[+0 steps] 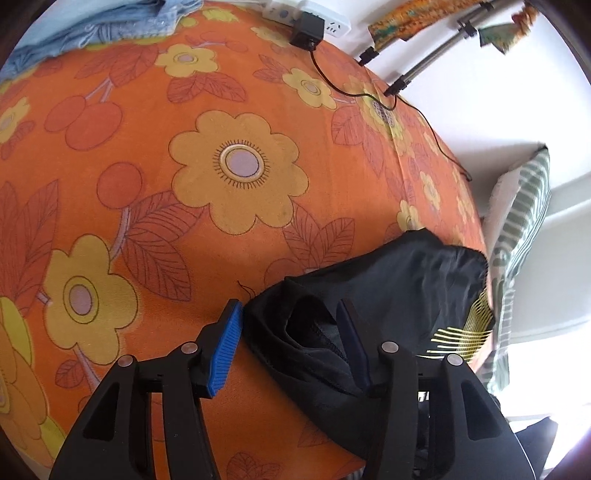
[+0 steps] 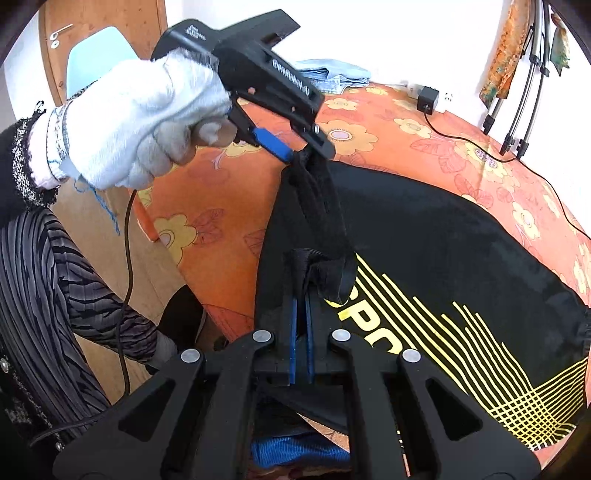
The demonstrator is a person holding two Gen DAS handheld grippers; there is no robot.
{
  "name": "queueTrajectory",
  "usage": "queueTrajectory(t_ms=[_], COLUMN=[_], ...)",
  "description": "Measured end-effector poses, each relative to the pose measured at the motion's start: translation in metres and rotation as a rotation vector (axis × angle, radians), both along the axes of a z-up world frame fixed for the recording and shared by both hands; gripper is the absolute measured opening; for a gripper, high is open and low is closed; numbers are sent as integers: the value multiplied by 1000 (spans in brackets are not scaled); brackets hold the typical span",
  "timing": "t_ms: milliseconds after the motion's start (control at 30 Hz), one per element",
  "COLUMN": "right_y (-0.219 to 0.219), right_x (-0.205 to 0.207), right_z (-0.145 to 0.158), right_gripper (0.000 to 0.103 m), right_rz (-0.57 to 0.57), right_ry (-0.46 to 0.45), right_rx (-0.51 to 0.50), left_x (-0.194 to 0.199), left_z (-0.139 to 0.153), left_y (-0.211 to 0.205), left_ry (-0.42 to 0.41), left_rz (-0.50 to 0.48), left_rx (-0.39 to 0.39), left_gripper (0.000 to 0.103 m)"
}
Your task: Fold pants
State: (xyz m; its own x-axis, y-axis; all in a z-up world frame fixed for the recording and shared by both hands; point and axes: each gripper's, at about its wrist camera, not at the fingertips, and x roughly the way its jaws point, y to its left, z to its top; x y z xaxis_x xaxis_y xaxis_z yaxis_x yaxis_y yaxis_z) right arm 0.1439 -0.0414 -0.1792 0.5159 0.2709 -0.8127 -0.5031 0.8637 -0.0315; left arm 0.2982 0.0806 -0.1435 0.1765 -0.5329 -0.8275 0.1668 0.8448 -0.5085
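Black pants with yellow line print (image 2: 424,266) lie on the orange flowered bedsheet (image 2: 424,155) at its near edge. My right gripper (image 2: 301,291) is shut on a bunched hem of the pants. My left gripper (image 1: 291,314) is open, its blue pads either side of a folded black edge of the pants (image 1: 388,288); from the right wrist view the left gripper (image 2: 306,153) sits at the top of a raised ridge of the cloth, held by a white-gloved hand (image 2: 140,122).
A folded light blue garment (image 1: 96,22) lies at the far side of the bed. A power strip with a black adapter (image 1: 306,26) and its cable sit at the far edge. A striped pillow (image 1: 524,206) lies right of the bed. Metal stand legs (image 2: 524,92) rise behind.
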Motion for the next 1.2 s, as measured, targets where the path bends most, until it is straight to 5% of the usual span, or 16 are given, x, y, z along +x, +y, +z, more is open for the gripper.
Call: queueTrajectory(t_ms=[100, 167, 567, 867, 1200], right_y=[-2, -4, -35, -100, -189], right_x=[-1, -2, -18, -35, -57], right_z=[2, 4, 44, 78, 86], right_gripper=[4, 4, 4, 4, 4], right_rz=[-6, -12, -73, -214, -428], right_ry=[-5, -9, -85, -154, -179], right_rx=[7, 16, 113, 176, 207], left_x=[1, -1, -3, 9, 17], left_z=[-1, 0, 54, 97, 98], left_y=[2, 3, -34, -124, -242], left_ry=[2, -10, -123, -202, -201], left_rz=[8, 13, -11, -122, -267], left_rx=[7, 21, -51, -78, -89], left_gripper=[10, 8, 7, 7, 7])
